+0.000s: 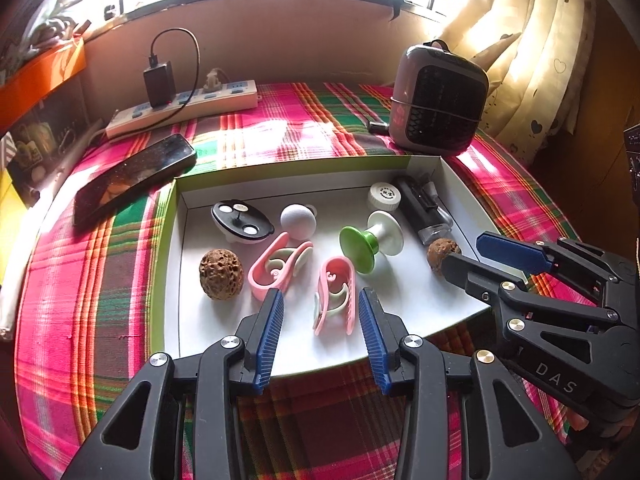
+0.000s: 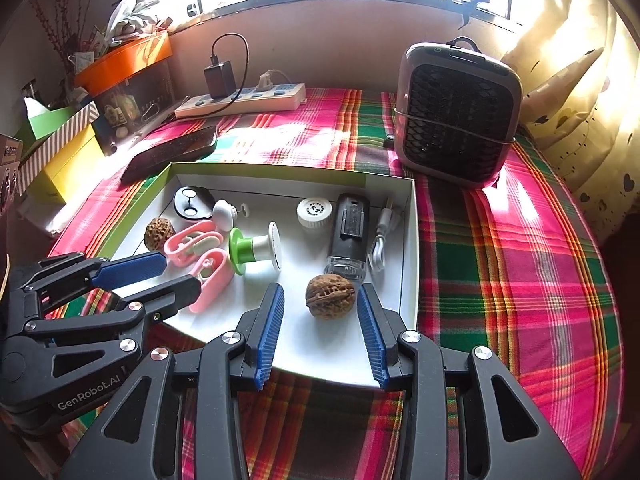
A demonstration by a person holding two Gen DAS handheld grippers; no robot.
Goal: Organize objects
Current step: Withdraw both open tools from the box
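I hold both tools open over the tray (image 1: pixel 172 240) on the plaid bench: my left tool (image 1: pixel 320 320) straddles a pink clip (image 1: pixel 336 296) at the tray's near edge, my right tool (image 2: pixel 320 320) brackets a walnut (image 2: pixel 330 296) near the tray's right wall. Neither touches yet. I judge the walnut hard, light and prone to roll, best pinched across its middle; the clip looks springy, best taken by its flat sides. Behind the black bottle (image 2: pixel 350 236), a grey cable (image 2: pixel 382 240) is partly hidden.

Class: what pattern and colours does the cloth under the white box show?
The cloth is plaid: pink, green and red, clearest in the right wrist view.
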